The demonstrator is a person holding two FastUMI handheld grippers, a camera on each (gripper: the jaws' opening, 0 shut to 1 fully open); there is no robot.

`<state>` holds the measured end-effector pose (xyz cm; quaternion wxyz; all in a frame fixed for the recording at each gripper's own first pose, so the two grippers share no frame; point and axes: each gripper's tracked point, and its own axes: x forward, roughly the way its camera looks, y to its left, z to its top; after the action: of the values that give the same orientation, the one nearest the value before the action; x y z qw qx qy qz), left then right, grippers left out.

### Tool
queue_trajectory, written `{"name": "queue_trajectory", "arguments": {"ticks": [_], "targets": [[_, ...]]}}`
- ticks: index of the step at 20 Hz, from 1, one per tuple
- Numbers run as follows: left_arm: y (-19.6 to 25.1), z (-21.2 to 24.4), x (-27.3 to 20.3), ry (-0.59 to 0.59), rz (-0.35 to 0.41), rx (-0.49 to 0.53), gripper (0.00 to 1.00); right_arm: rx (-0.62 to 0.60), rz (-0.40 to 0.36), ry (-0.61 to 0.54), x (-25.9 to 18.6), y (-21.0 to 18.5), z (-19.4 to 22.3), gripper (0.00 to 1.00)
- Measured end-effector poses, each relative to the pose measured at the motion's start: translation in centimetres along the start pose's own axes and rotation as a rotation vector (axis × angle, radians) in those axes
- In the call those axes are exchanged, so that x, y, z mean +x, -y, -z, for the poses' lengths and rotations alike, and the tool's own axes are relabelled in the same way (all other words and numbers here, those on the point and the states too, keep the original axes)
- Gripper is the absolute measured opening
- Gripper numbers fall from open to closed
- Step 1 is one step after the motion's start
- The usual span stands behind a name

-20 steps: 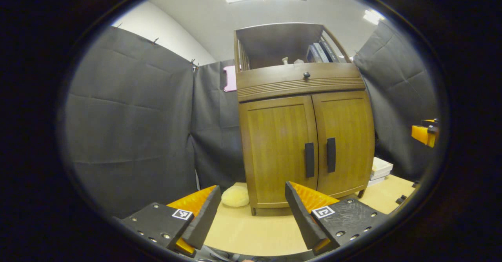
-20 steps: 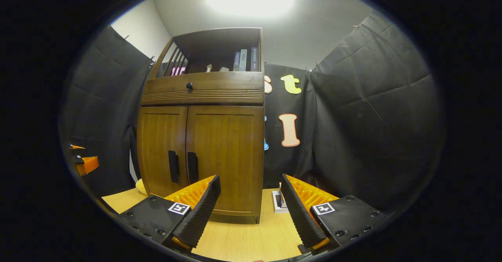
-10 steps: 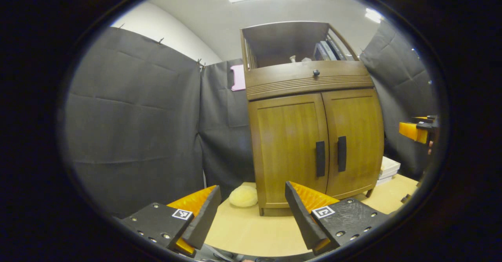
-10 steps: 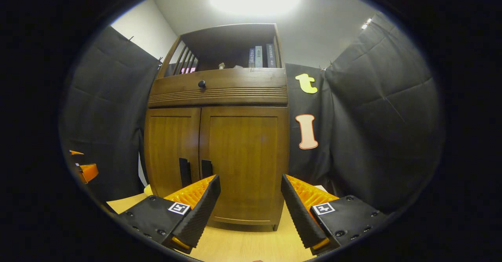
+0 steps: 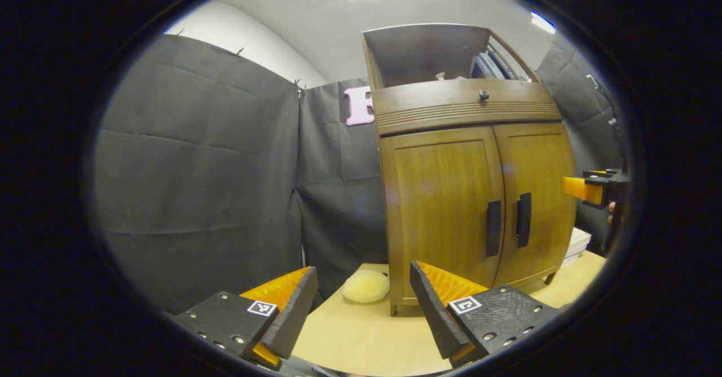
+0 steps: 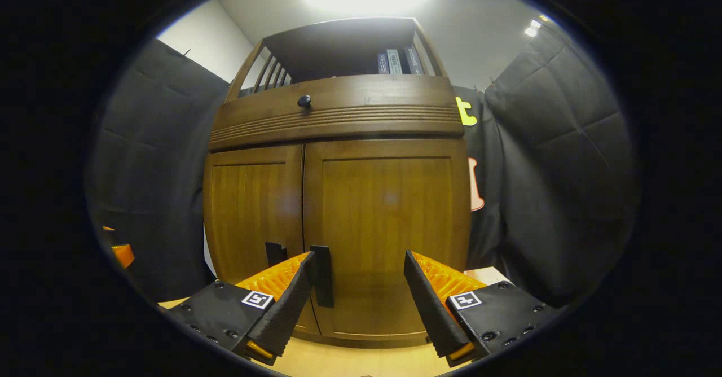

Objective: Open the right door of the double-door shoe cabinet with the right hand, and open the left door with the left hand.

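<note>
A: What's nearest?

B: Both tools gape, gripping nothing. The right gripper (image 6: 359,301) hangs close before the shoe cabinet (image 6: 338,196), the right door's handle (image 6: 322,275) just beside its left finger. The left gripper (image 5: 361,309) hangs farther back over the table (image 5: 361,337).

A: The doors?

B: The left door (image 5: 443,210) and the right door (image 6: 389,236) are both closed.

A: Anything stored?

B: Books (image 6: 397,61) stand in the open top shelf (image 6: 338,49). A pale round pad (image 5: 365,285) lies beside the cabinet's foot.
</note>
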<state>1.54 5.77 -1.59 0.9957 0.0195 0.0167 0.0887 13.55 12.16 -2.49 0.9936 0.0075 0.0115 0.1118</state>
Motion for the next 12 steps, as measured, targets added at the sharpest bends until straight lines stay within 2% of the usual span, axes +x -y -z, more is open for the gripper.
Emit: {"name": "queue_trajectory", "arguments": {"ticks": [12], "targets": [[-0.9, 1.2, 2.7, -0.015, -0.003, 0.003, 0.97, 0.010, -0.007, -0.087, 7.2, -3.1, 3.7, 0.98]]}}
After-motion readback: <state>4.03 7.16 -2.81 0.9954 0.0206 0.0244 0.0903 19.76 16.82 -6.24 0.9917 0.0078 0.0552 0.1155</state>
